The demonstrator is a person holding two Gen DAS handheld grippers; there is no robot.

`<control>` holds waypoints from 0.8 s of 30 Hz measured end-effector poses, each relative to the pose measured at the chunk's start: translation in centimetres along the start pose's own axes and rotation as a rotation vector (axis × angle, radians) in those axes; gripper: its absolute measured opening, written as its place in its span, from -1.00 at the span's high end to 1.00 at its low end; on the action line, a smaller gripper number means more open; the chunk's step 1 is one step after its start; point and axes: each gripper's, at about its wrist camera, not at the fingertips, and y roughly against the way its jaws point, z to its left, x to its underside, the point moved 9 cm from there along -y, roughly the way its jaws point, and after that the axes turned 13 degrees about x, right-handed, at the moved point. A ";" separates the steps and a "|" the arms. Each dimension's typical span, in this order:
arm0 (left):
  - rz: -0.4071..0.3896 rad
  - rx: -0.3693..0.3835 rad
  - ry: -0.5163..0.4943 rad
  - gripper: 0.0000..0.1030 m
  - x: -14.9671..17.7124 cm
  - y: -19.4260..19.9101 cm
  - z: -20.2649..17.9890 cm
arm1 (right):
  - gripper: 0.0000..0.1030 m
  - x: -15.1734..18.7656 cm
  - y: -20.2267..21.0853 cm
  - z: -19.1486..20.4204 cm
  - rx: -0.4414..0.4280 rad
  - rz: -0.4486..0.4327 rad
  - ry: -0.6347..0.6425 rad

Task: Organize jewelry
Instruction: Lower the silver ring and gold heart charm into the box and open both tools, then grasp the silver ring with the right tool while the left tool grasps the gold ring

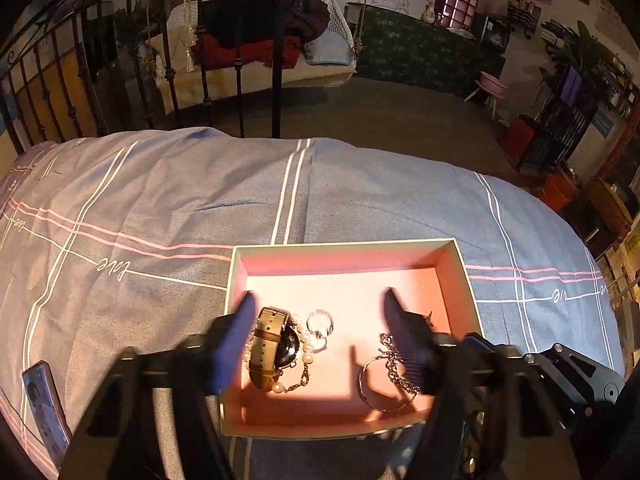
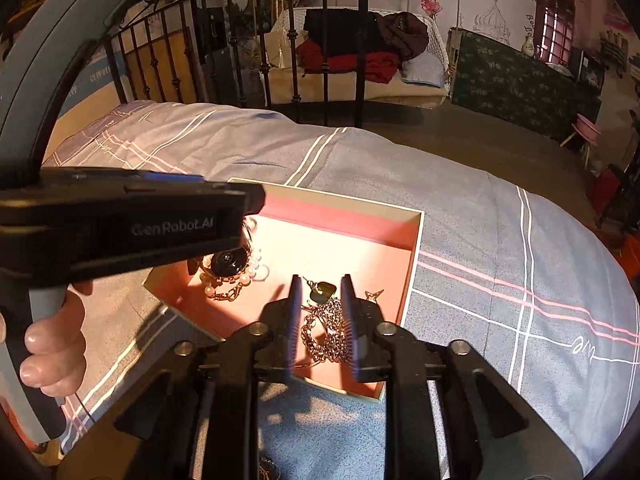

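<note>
An open box with a pink inside (image 1: 344, 258) (image 2: 360, 216) lies on the bed. In it are a watch with a brown strap (image 1: 268, 346), a pearl bracelet (image 1: 306, 344) (image 2: 244, 276), a ring (image 1: 320, 322), a thin bangle (image 1: 372, 384) and a gold chain necklace (image 1: 394, 368) (image 2: 324, 332) with a green pendant (image 2: 325, 290). My left gripper (image 1: 318, 304) is open above the box, fingers apart over the watch and the chain. My right gripper (image 2: 320, 284) is open, its fingers either side of the chain necklace, holding nothing.
The bed has a blue-grey cover with white and pink stripes (image 1: 200, 192) (image 2: 480, 240). A phone (image 1: 44, 404) lies at the left. A black iron bed frame (image 1: 240, 60) stands behind. The left gripper's body (image 2: 120, 224) crosses the right wrist view.
</note>
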 end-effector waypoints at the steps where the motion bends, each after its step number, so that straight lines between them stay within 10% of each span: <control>1: -0.034 0.001 0.003 -0.81 -0.4 0.7 0.1 | -0.49 0.1 0.4 -0.2 0.020 -0.015 -0.001; 12: -0.110 0.042 -0.027 -0.83 2.0 5.8 -0.4 | -0.70 2.5 5.0 -4.7 0.066 -0.081 -0.135; 24: 0.141 0.125 -0.175 -0.81 17.3 3.0 -4.7 | -0.70 13.7 3.9 -7.2 0.133 0.122 -0.142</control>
